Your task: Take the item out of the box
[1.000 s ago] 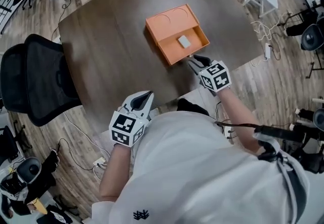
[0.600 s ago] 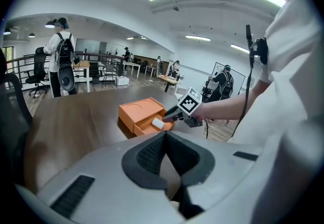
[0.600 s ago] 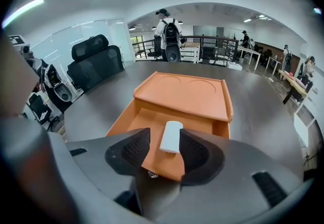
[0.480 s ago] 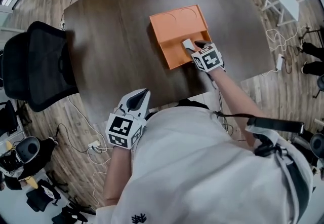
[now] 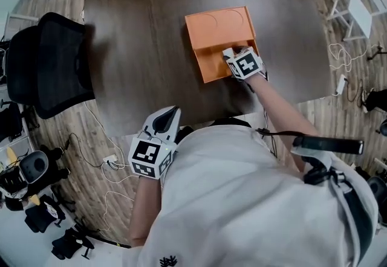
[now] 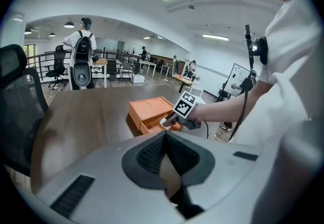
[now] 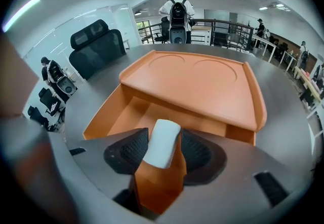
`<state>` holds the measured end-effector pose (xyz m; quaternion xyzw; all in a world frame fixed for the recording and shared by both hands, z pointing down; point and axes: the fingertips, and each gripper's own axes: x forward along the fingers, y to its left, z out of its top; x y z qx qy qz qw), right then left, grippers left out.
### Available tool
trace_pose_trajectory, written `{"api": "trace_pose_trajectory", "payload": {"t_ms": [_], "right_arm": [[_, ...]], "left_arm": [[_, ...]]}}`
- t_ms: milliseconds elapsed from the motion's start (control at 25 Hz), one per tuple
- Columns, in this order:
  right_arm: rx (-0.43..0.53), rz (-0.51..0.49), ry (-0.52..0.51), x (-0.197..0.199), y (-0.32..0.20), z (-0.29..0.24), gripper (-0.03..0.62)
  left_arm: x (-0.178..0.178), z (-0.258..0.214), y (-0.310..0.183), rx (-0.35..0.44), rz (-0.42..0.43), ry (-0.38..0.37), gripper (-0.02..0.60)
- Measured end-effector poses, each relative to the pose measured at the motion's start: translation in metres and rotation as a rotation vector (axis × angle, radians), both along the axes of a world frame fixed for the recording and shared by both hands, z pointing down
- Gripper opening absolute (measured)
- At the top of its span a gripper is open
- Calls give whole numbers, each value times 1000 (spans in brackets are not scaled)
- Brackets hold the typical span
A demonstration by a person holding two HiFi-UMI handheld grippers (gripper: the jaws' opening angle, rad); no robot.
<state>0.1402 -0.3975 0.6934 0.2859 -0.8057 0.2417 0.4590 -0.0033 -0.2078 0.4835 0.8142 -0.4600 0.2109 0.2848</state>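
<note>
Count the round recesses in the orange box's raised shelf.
2. In the right gripper view, the left recess and the right recess sit side by side on the raised shelf of the orange box. None looks hidden.

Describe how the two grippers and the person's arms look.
Both the left gripper and right gripper are light grey shells with ribbed black pads and a cube of black-and-white square markers. The person wears a white short-sleeved shirt. The right jaws are opening, a white item between them.
</note>
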Motion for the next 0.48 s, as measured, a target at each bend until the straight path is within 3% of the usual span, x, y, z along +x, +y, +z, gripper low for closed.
{"api": "trace_pose_trajectory", "payload": {"t_ms": [480], "right_arm": [[-34,-100,-26,-22,4,13,193]], "left_arm": [[5,3,0,-14,-60,-28,11]]}}
